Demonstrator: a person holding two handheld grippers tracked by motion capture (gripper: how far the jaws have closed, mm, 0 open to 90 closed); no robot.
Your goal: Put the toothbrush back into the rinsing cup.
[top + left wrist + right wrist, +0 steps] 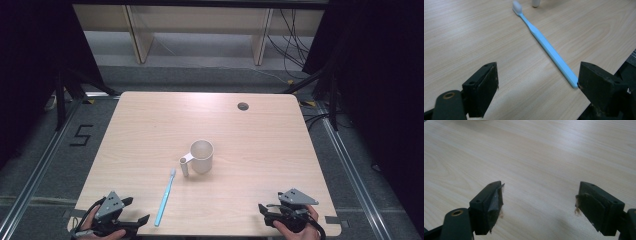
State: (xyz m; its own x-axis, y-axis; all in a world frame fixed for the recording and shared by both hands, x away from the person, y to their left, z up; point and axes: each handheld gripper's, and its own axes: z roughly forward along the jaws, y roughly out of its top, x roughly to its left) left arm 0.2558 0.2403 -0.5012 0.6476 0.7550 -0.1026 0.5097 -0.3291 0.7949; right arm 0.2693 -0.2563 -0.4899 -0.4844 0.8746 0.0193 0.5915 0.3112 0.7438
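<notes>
- Left gripper [134,210] at the near left corner of the table [150,125], jaws wide apart, nothing between them; hand under it partly cut off by the bottom edge of the high view.
- Right gripper [267,210] at the near right corner, jaws also spread, gripping nothing (pads look frayed in the right gripper view).
- Blue toothbrush [165,199] lies flat on the table, white bristle head toward the mug [202,156], handle end near the front edge, just beside the left gripper.
- Left gripper view: toothbrush [546,46] runs diagonally, handle tip close to the right-hand jaw; contact there hard to tell.
- Mug cream-coloured, upright, mid-table; small white cylinder [184,166] stands touching or just beside its handle (cannot tell which).
- Left gripper view cuts that cylinder [535,3] off at the top edge.
- Round dark grommet [243,106] near the far edge of the table.
</notes>
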